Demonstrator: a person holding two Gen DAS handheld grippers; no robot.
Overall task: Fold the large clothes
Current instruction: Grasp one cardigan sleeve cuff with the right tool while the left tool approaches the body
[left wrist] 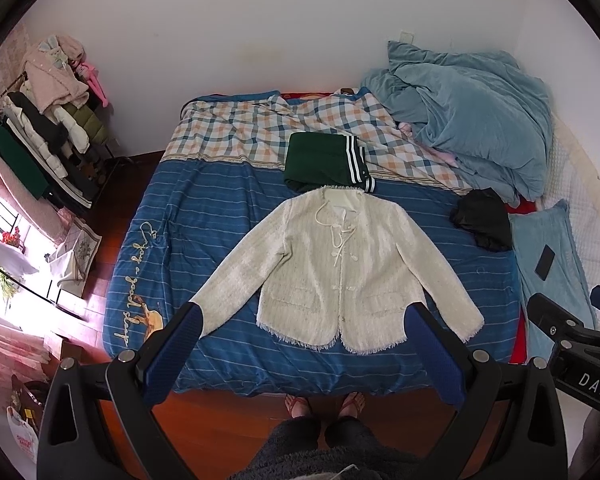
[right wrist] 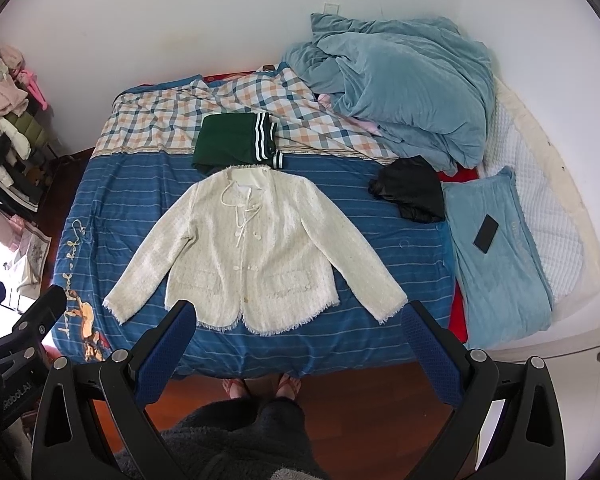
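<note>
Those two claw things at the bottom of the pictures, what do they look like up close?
Each is a black plastic frame with triangular cut-outs and silver round bolts. The left gripper and right gripper each carry two long fingers faced with dark blue, finely dotted pads. White lettering reading "DAS" marks the right gripper's body, seen from the left wrist view. No cables show.

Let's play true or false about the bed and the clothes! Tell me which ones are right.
1. The cream jacket lies spread flat, sleeves out. True.
2. The green garment is spread open. False: it lies folded above the jacket's collar.
3. A phone rests on the blue pillow. True.
4. The left tool holds a sleeve. False: it is open, holding nothing.
5. The right tool is open. True.
</note>
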